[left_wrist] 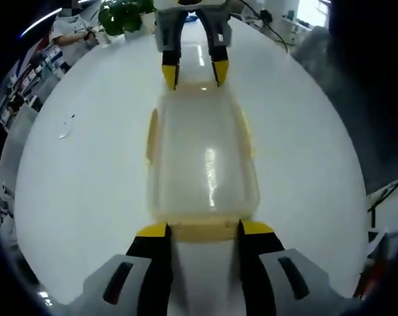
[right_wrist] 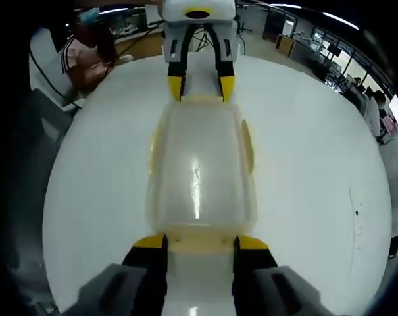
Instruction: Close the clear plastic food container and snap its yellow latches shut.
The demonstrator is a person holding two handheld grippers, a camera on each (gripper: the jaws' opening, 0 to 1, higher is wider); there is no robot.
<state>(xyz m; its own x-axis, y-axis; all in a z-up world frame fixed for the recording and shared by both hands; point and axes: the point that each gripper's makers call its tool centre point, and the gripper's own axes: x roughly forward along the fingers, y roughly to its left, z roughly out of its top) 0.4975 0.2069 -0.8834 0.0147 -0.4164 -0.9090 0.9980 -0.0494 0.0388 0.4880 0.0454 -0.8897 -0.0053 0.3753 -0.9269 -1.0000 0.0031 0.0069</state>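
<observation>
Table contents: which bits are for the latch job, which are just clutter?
Job:
- clear container with lid on
- yellow end latch
- left gripper, open, at one end
- right gripper, open, at the other end

Clutter:
- potted plant
- scrap on white table

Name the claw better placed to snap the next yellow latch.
Neither clearly: left claw and right claw each straddle an end latch of the container on the table. Slight edge left; its latch looks centred.
</observation>
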